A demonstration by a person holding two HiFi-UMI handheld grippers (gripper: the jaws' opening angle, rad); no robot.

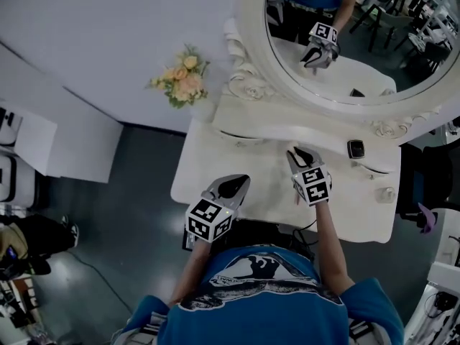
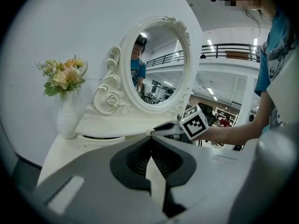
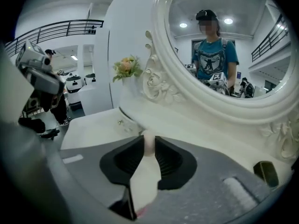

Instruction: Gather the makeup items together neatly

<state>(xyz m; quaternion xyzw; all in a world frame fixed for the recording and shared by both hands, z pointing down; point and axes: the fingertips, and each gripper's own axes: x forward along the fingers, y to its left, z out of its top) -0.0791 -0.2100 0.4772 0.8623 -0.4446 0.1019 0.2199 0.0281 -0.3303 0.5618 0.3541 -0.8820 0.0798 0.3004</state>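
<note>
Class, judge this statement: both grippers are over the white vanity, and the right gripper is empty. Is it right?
No. The right gripper is not empty: its jaws are shut on a small pale item, as the right gripper view shows. The rest stands: it and the left gripper are over the white vanity.

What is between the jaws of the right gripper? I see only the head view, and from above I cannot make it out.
Observer: The right gripper view shows it. The right gripper is shut on a small pale stick with a rounded tip. Which kind of makeup it is, I cannot tell.
Operator: Does the left gripper also hold something?
Observer: No. In the left gripper view the jaws of the left gripper stand together at the tips, with nothing between them.
</note>
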